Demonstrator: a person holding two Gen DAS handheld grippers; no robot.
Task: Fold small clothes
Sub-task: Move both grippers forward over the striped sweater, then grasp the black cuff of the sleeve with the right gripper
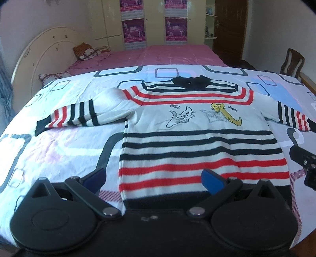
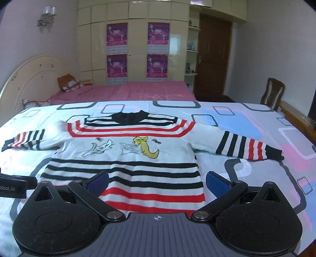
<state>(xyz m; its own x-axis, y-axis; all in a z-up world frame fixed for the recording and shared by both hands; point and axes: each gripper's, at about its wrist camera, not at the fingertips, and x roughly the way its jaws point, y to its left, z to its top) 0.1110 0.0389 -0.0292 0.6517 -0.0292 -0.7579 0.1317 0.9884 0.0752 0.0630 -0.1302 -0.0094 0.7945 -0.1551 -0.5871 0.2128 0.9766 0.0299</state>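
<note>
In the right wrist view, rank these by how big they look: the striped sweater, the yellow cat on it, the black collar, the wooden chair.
1. Striped sweater, by far.
2. Black collar and wooden chair: look similar, and the chair sits much farther off, so unranked.
3. Yellow cat, smallest.

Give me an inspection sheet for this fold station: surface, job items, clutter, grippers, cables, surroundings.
Surface: patterned bedsheet, lightly wrinkled.
Job's things: striped child's sweater lying flat, front up, both sleeves spread out, black collar far side, hem nearest the cameras.
Clutter: nothing seen on the sheet.
Grippers: left hand-held gripper open over the hem; right hand-held gripper open over the hem's right corner; neither grips fabric.
Cables: nothing seen.
Surroundings: pink bed, cream wardrobe with posters, brown door, wooden chair.
</note>
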